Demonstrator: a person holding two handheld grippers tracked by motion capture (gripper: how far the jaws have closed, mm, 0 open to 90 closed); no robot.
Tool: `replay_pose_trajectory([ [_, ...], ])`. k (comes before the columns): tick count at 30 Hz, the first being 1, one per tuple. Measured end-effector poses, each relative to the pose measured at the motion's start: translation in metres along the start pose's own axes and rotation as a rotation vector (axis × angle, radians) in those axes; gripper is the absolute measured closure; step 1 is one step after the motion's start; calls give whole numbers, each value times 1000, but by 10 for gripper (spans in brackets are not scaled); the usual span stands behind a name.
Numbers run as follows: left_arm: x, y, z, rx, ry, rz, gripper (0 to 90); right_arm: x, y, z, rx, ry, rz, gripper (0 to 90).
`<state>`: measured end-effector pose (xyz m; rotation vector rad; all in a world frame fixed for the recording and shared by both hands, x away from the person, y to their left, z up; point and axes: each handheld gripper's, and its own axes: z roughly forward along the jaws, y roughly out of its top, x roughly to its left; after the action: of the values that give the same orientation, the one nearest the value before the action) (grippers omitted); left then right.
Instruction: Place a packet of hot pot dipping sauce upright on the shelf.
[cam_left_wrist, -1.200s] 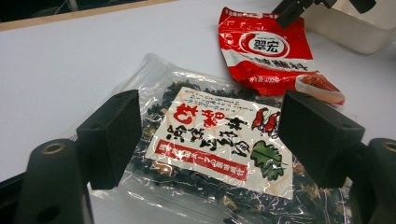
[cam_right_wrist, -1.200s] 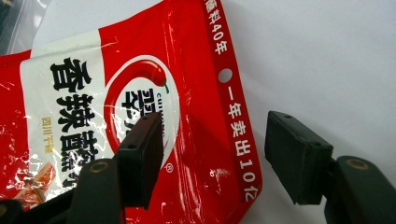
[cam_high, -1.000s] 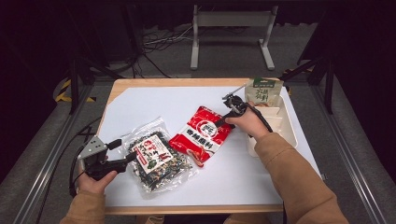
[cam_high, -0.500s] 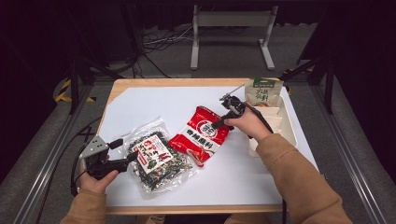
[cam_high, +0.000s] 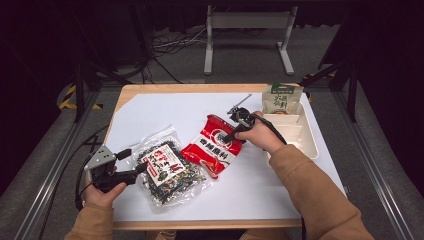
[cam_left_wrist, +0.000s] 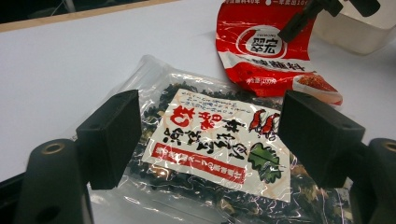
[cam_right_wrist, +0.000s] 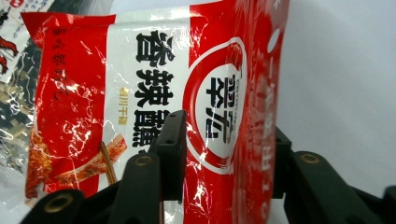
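A red seasoning packet (cam_high: 212, 145) (cam_right_wrist: 140, 93) lies mid-table on the white sheet. My right gripper (cam_high: 229, 136) (cam_right_wrist: 226, 128) has come down at its upper right end. Its jaws have just been closing and stand partly apart, with the packet's raised edge between them. I cannot see the pads pressing it. A clear bag of dark dried seaweed (cam_high: 167, 167) (cam_left_wrist: 215, 154) lies left of the packet. At the bag's left end my left gripper (cam_high: 134, 161) (cam_left_wrist: 210, 116) is open, one jaw on each side of the bag and apart from it.
A cream divided tray (cam_high: 300, 135) stands at the right edge of the white sheet (cam_high: 165, 115). A green pouch (cam_high: 282, 97) stands at the tray's far end. The wooden table rim (cam_high: 200, 225) runs along the front.
My right gripper has shifted a little to the left onto the red packet's end and its jaws have narrowed. The left gripper and the seaweed bag have stayed put.
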<state>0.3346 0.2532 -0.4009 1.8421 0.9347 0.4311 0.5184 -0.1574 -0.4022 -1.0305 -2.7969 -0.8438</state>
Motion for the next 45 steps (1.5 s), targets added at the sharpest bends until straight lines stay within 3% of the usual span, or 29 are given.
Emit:
replay_pose_trajectory([
  [4,0,0,0,2,-1,0,224,-1,0,2,22,-10,-36,758],
  [11,1,0,1,1,-3,1,224,-4,1,-2,27,-17,-69,871],
  [14,1,0,1,0,-3,-1,224,-4,1,-4,21,-26,-63,883],
  [17,1,0,1,0,-3,-1,224,-3,1,-4,15,-2,-30,886],
  [26,1,1,3,4,-6,6,224,1,1,-21,-20,-8,-27,888],
  [34,1,2,5,0,-12,7,224,11,2,-40,-65,-13,-52,889],
  [38,0,3,5,3,-12,9,224,15,3,-51,-93,-6,-43,889],
  [45,0,3,5,3,-13,8,224,28,7,-68,-140,18,-74,889],
])
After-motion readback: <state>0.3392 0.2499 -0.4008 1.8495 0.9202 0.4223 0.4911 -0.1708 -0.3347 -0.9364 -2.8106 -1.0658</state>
